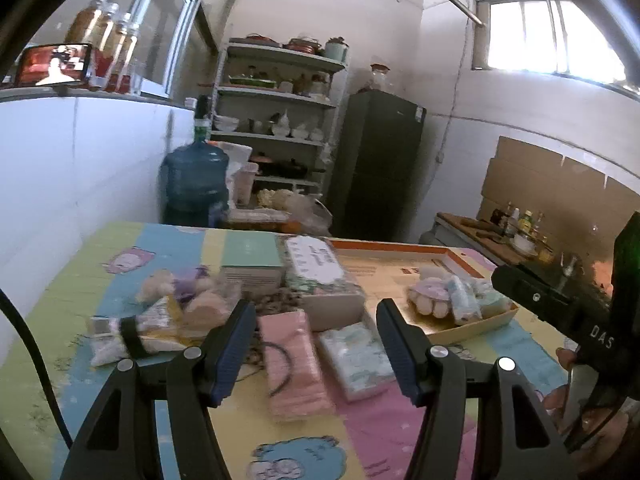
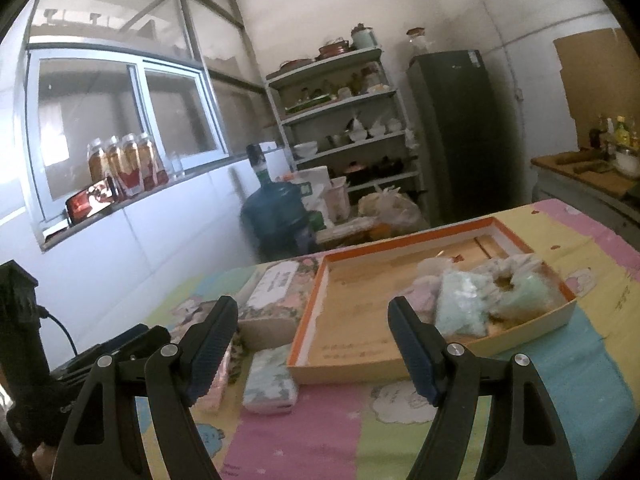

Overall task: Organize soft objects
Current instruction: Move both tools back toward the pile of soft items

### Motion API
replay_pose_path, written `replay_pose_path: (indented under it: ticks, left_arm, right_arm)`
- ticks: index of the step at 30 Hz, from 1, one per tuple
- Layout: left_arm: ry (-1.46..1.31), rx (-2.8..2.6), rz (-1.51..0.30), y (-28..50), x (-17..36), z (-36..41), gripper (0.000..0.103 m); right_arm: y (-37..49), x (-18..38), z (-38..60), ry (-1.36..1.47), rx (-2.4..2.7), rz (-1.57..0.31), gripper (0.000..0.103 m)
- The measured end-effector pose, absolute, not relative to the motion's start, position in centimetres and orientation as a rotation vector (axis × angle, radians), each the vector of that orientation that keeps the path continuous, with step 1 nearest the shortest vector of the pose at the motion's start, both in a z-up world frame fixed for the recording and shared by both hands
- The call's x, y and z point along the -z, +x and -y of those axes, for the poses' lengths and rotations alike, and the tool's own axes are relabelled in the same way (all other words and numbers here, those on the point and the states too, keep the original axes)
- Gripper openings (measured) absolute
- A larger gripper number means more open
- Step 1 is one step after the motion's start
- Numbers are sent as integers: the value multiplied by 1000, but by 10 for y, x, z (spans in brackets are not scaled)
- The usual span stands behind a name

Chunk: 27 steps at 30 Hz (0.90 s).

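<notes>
Pink soft pack (image 1: 294,364) lying low centre of the left wrist view, just beyond and between the spread, empty jaws of the left gripper (image 1: 316,344). Best approached low, straddling the pack squarely before closing. Pale tissue pack (image 1: 358,358) touching its right; orange-rimmed tray (image 2: 306,344) centre right. Right gripper (image 2: 312,350) likewise spread, pinching nothing.

I see a blue water jug (image 1: 195,178) on the floor, shelf rack (image 1: 280,120) of dishes, dark fridge (image 1: 380,168), juice bottles (image 2: 128,164) on the window ledge.
</notes>
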<state>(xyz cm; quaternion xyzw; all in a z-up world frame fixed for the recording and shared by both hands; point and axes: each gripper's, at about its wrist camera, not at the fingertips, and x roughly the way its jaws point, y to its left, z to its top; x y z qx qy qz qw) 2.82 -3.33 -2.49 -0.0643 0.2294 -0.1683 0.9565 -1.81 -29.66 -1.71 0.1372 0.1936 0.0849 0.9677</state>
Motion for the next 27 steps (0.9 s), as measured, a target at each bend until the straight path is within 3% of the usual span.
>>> replay_pose_path:
  ticks: [27]
  left_arm:
    - [-219,318,-502,30,51,-43,63]
  right_arm:
    - [34,91,203,102,-124,-742,79]
